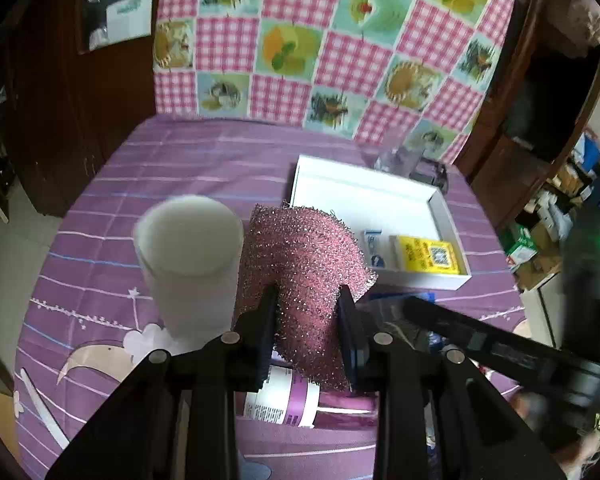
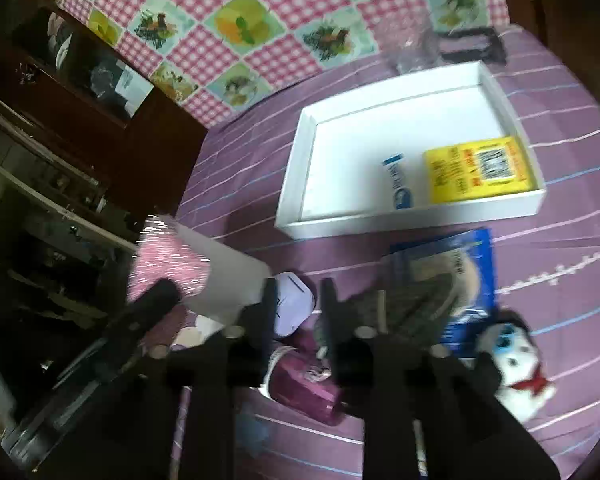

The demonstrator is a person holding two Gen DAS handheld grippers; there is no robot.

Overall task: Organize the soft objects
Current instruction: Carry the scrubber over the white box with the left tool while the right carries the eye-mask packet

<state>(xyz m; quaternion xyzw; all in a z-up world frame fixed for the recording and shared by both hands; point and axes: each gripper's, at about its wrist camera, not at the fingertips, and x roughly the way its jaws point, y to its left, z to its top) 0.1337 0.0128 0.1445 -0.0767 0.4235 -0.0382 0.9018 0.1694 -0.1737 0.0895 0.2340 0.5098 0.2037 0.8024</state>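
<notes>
white tray [image 2: 296, 184] holds yellow packet [image 2: 476, 168], blue-white packet [image 2: 398, 184].

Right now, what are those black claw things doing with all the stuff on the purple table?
A person is tidying soft things with two hand-held grippers. The left gripper is pinching a sparkly pink scrubbing pad, lifted beside a white foam cylinder. The right gripper is open and empty, hovering over a purple jar near a toy dog. The white tray holds only a yellow packet and a white one.

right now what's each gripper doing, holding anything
Left gripper: closed on the pink scouring pad.
Right gripper: fingers apart, nothing gripped, above a white case.
</notes>
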